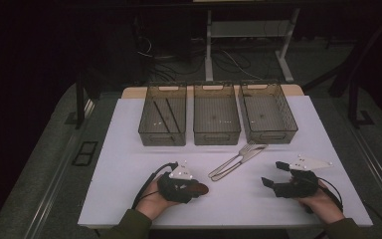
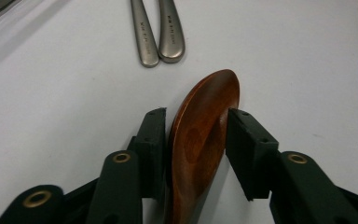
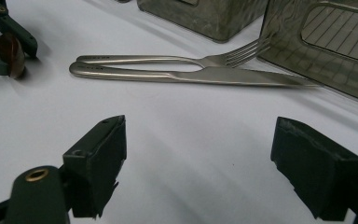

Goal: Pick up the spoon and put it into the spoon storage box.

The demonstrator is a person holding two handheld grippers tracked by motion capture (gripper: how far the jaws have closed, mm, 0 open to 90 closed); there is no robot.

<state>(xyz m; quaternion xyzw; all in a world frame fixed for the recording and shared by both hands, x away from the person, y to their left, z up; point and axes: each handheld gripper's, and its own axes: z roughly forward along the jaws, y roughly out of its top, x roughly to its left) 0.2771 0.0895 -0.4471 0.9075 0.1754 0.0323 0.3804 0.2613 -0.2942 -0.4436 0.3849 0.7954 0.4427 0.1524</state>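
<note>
Gripping a brown wooden spoon (image 2: 200,144) by its bowl, the left gripper (image 2: 193,140) has its fingers pressed on both sides, low over the white counter (image 1: 129,174). The right gripper (image 3: 198,163) rests with fingers wide apart, empty, near a fork (image 3: 168,59) and knife (image 3: 191,76).

In the left gripper view the wooden spoon (image 2: 200,140) runs off the bottom edge, so its handle is cut off, and in the high view the left gripper (image 1: 199,189) covers all but its brown tip. The fork (image 2: 142,32) and knife (image 2: 170,30) show there as handle ends cut by the top edge, with stamped lettering too small to read. In the high view thin dark sticks in the left bin (image 1: 162,114) are too small to identify, and the room beyond the table (image 1: 129,164) is too dark to make out.
</note>
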